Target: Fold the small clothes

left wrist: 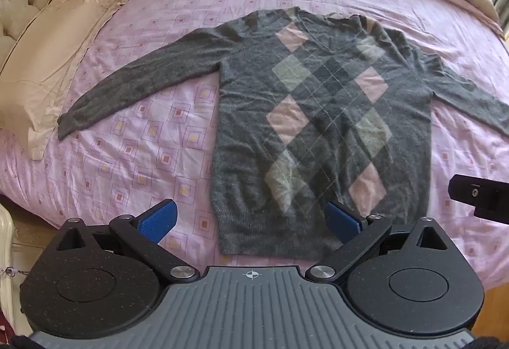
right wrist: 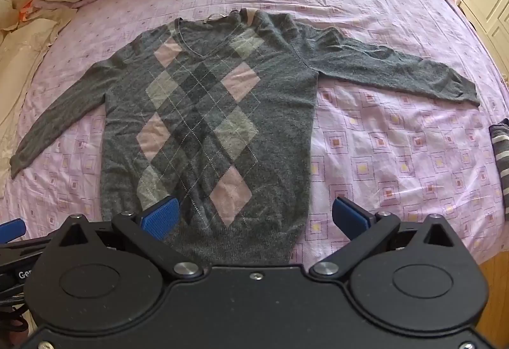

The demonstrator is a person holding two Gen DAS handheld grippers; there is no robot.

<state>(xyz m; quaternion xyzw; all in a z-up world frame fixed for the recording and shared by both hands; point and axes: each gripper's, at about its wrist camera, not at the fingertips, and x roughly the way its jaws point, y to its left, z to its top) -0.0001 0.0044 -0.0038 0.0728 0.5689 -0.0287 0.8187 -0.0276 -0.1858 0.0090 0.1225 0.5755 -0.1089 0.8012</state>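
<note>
Sweater [left wrist: 318,113] lies flat mid-frame, unfolded; left tool [left wrist: 251,222] and right tool [right wrist: 254,217] hover released; next, grasp a sleeve.

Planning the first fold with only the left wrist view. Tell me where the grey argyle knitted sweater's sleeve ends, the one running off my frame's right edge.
Observer: The grey argyle knitted sweater has that sleeve stretched out flat, with its cuff resting on the pink patterned sheet.
Operator: Report the right gripper.
Observer: The right gripper is open and holds nothing. It is near the sweater's hem.
Operator: Name anything beyond that sleeve.
Observer: A dark striped cloth lies at the sheet's right edge, apart from the cuff.
</note>
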